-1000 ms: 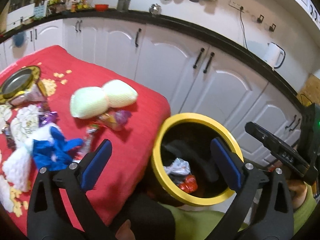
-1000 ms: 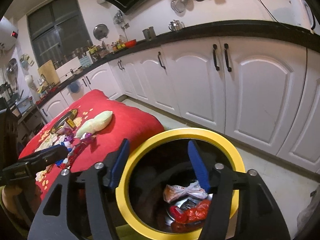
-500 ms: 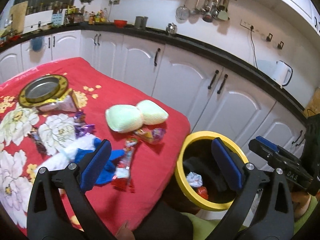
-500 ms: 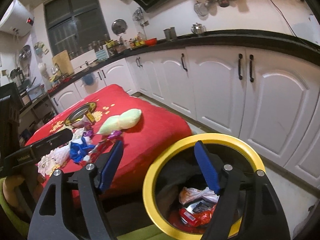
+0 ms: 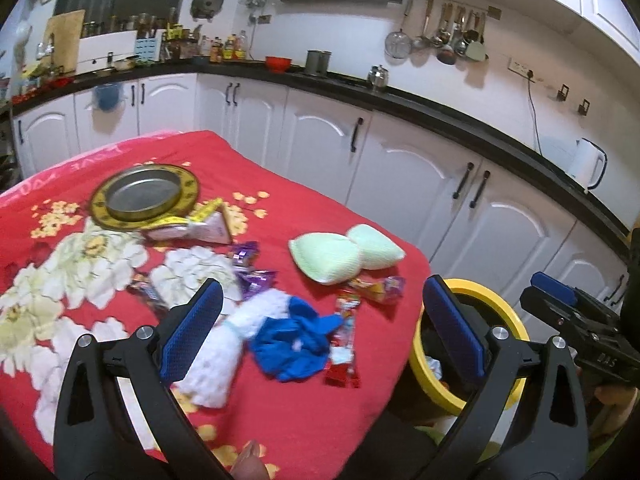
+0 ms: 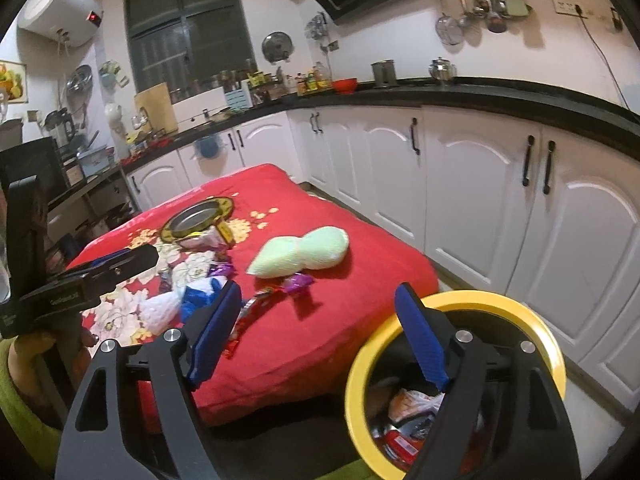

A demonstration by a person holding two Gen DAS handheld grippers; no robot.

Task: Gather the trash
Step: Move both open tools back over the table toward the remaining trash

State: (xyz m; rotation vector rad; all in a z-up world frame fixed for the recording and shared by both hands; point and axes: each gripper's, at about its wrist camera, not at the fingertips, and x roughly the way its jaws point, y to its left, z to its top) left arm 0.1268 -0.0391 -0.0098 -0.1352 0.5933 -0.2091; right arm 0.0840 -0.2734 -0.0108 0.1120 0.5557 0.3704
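Both your tongs, left [image 5: 316,330] and right [image 6: 320,336], gape empty; the right's jaws just widened. Two pale-green pads [image 5: 346,252], one blue rag [image 5: 296,342], several crinkled wrappers [image 5: 346,340] on desk [image 5: 280,420]. One yellow-rimmed bin [image 6: 452,300] beside it holds trash.

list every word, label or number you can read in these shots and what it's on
"DAS": on the side of the right hand-held gripper, seen in the left wrist view.
"LOVE YOU", partly legible: woven along the far edge of the red blanket.
Lettering on the left hand-held gripper in the right wrist view: too blurred to read.
Snack wrappers on the blanket: print too small and blurred.
Trash in the yellow-rimmed bin: nothing legible.
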